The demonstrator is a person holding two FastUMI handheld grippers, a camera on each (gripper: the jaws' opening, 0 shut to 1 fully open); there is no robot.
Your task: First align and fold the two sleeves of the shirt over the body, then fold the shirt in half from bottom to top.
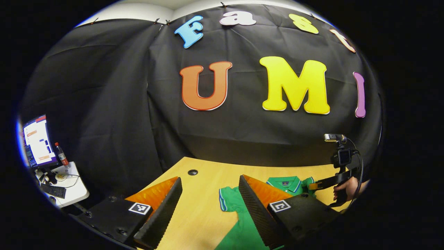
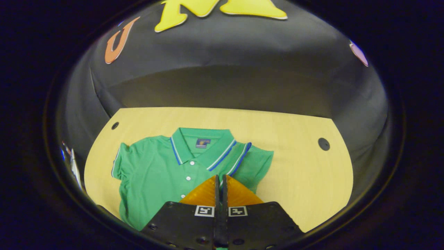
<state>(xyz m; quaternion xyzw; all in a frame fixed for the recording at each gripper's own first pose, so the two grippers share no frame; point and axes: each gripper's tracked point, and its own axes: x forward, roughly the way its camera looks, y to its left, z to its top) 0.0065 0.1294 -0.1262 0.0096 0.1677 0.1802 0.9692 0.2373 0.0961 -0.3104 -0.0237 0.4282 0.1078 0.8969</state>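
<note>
1. Green with blue-and-white trim, the polo shirt (image 2: pixel 156 173) is lying flat on the wooden desk (image 2: pixel 305 166), collar toward the far edge and buttons facing up.
2. In the right gripper view, the sleeve (image 2: pixel 119 163) on the picture's left is spreading outward toward the desk's left edge, while the sleeve (image 2: pixel 258 163) on the picture's right is lying folded inward, its trimmed cuff resting just beside the collar.
3. The right gripper (image 2: pixel 220 184) is hovering over the shirt body below the collar with its two fingers pressed together; whether any fabric is caught between them cannot be told.
4. In the left gripper view, the left gripper (image 1: pixel 210 205) is hanging above the near part of the desk with its fingers standing wide apart, gripping nothing.
5. Between and behind those fingers, the shirt is showing with one sleeve pointing toward the desk's middle.
6. A hand (image 1: pixel 347 189) is holding the other gripper over the shirt at the right side of the left gripper view.
7. A dark round hole (image 1: pixel 193 172) is sitting near the desk's far edge.
8. Beyond the desk, a monitor (image 1: pixel 36 142) and a bottle (image 1: pixel 61 155) are standing on a white side table (image 1: pixel 74 189).
</note>
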